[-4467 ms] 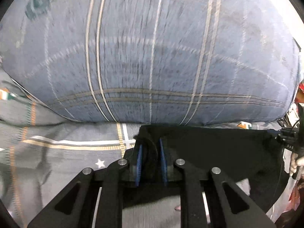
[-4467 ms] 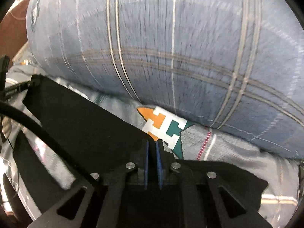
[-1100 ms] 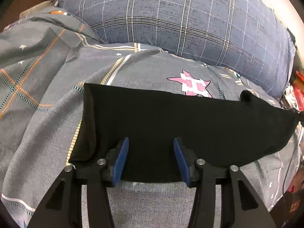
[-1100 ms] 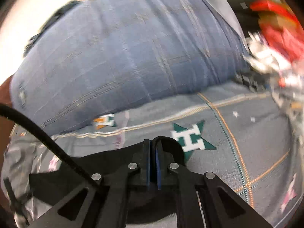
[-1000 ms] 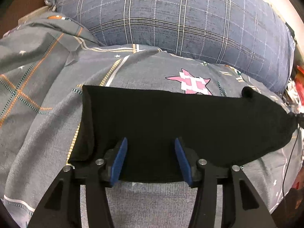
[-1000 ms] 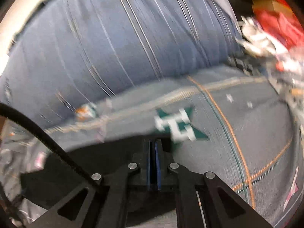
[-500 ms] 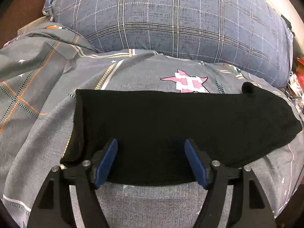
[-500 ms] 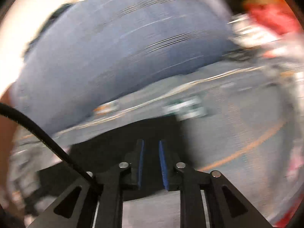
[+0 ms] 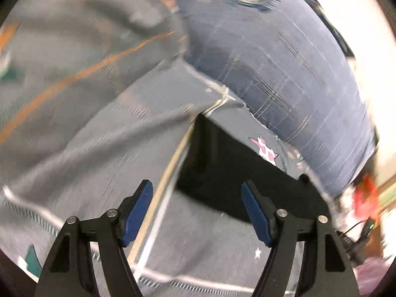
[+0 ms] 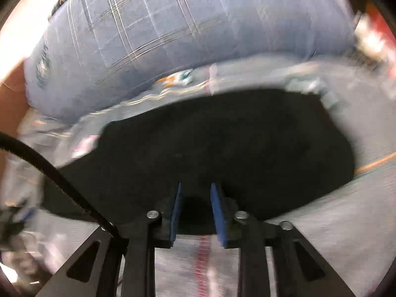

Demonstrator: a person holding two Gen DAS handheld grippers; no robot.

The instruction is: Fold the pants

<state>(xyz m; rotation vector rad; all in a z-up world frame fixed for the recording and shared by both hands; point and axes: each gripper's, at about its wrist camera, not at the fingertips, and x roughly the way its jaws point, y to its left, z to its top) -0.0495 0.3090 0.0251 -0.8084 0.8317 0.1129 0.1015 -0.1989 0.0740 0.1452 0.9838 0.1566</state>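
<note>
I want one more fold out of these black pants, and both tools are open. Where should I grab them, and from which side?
Probably the pants at their short end, near the corner by the pillow. They lie flat as a long strip on the bedsheet, so come in low from that end with the left tool, pinch the edge and carry it lengthwise.

Motion blur smears the bedsheet [image 9: 74, 128] and pillow [image 10: 173, 24] patterns.
</note>
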